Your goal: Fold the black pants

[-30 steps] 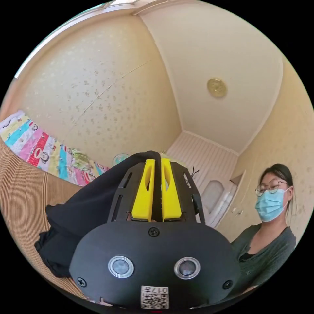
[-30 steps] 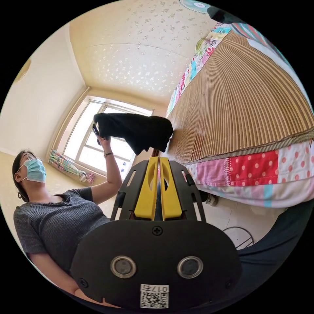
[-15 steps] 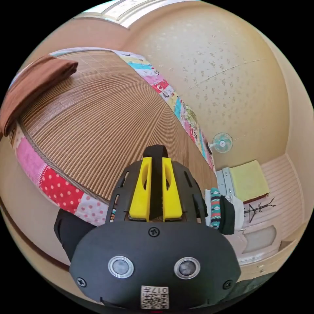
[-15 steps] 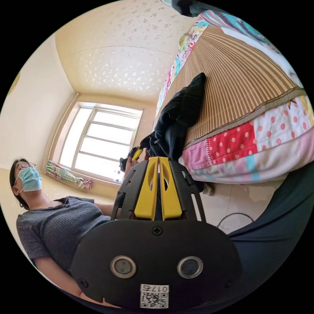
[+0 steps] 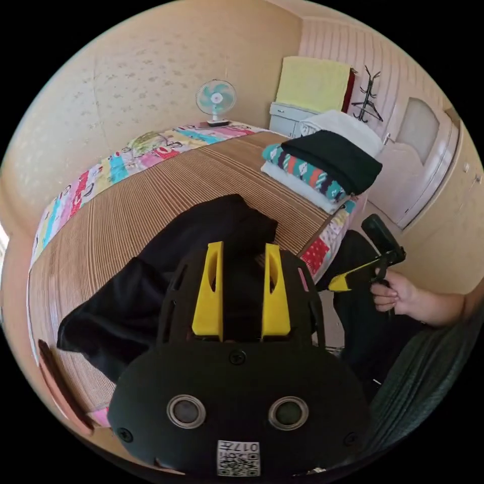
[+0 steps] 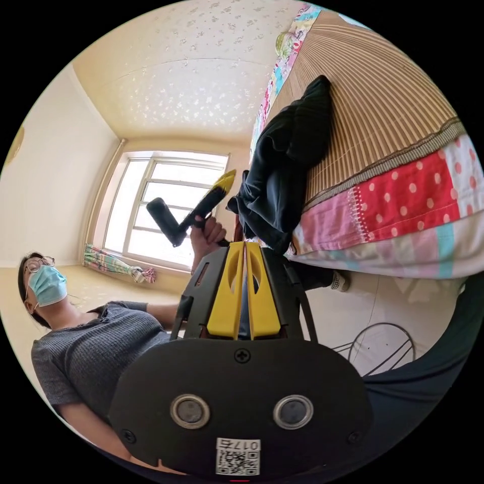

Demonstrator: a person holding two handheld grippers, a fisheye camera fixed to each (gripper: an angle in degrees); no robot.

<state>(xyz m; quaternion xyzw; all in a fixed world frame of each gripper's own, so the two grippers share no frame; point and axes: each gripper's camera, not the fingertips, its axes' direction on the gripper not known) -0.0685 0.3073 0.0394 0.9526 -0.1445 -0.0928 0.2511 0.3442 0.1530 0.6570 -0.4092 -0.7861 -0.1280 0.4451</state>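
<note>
The black pants point(image 5: 166, 262) lie in a crumpled heap on a bed covered by a ribbed bamboo mat point(image 5: 126, 212), close to the mat's near edge, with part of the fabric spilling over the patchwork quilt point(image 6: 403, 201) on the bed's side. In the left gripper view, the left gripper point(image 5: 243, 252) sits just above the heap with its two yellow jaws apart and nothing between them; black cloth shows through the gap, but the jaws do not appear to press on it.

At the far corner of the bed rests a stack of folded clothes point(image 5: 322, 166), well apart from the pants. A small fan point(image 5: 216, 100) stands beyond the bed's far edge.

The right gripper point(image 5: 348, 282) appears in the left gripper view off the bed's side, held in a hand point(image 5: 396, 297). In the right gripper view, its yellow jaws are pressed together point(image 6: 244, 249); whether a thin bit of cloth is caught between them is hard to tell. The pants hang over the bed edge just beyond its tips. The person point(image 6: 91, 327) stands beside the bed, before a window point(image 6: 156, 206).
</note>
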